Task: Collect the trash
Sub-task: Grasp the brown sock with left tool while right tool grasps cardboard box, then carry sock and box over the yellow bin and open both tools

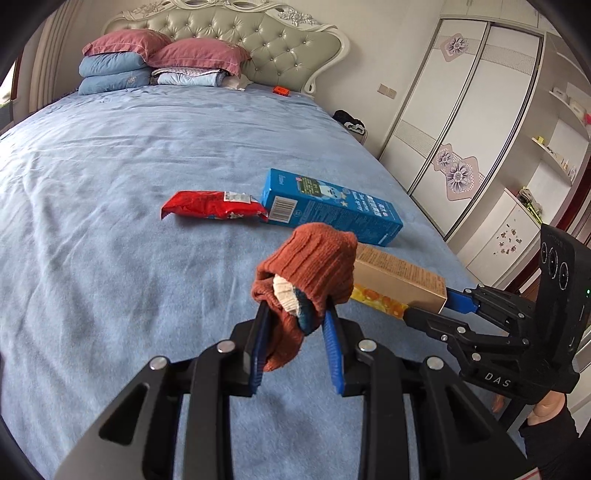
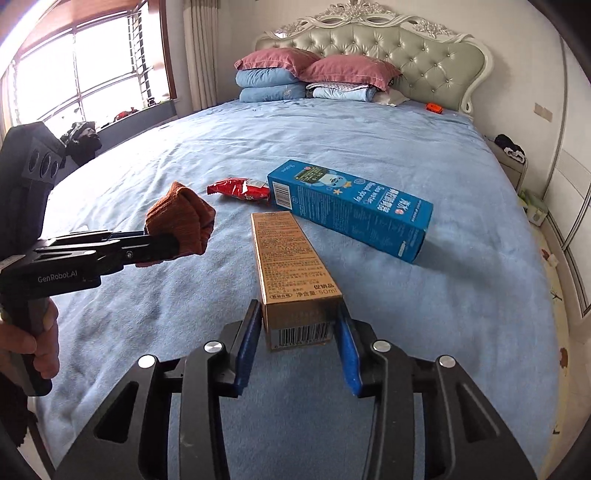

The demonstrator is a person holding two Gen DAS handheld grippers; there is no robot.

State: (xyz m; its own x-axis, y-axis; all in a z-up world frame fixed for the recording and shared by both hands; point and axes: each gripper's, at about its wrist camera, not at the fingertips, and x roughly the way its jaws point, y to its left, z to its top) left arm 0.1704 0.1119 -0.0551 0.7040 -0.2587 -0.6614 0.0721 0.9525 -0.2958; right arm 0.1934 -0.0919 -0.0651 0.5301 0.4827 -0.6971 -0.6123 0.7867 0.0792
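My left gripper [image 1: 295,308] is shut on a rust-brown knitted sock [image 1: 308,269] and holds it above the blue bedspread [image 1: 129,221]; it also shows in the right wrist view [image 2: 181,218]. My right gripper [image 2: 297,314] is shut on the near end of a tan cardboard box [image 2: 291,258], also seen in the left wrist view [image 1: 399,277]. A blue carton [image 1: 332,206] and a red snack wrapper [image 1: 214,205] lie on the bed beyond; they also show in the right wrist view, the carton [image 2: 351,210] and the wrapper [image 2: 240,189].
Stacked pillows [image 1: 147,59] and folded bedding lie at the headboard [image 1: 229,33]. A small orange object [image 1: 281,90] sits near the bed's top right. A wardrobe [image 1: 461,122] stands right of the bed. A window [image 2: 74,66] is on the left.
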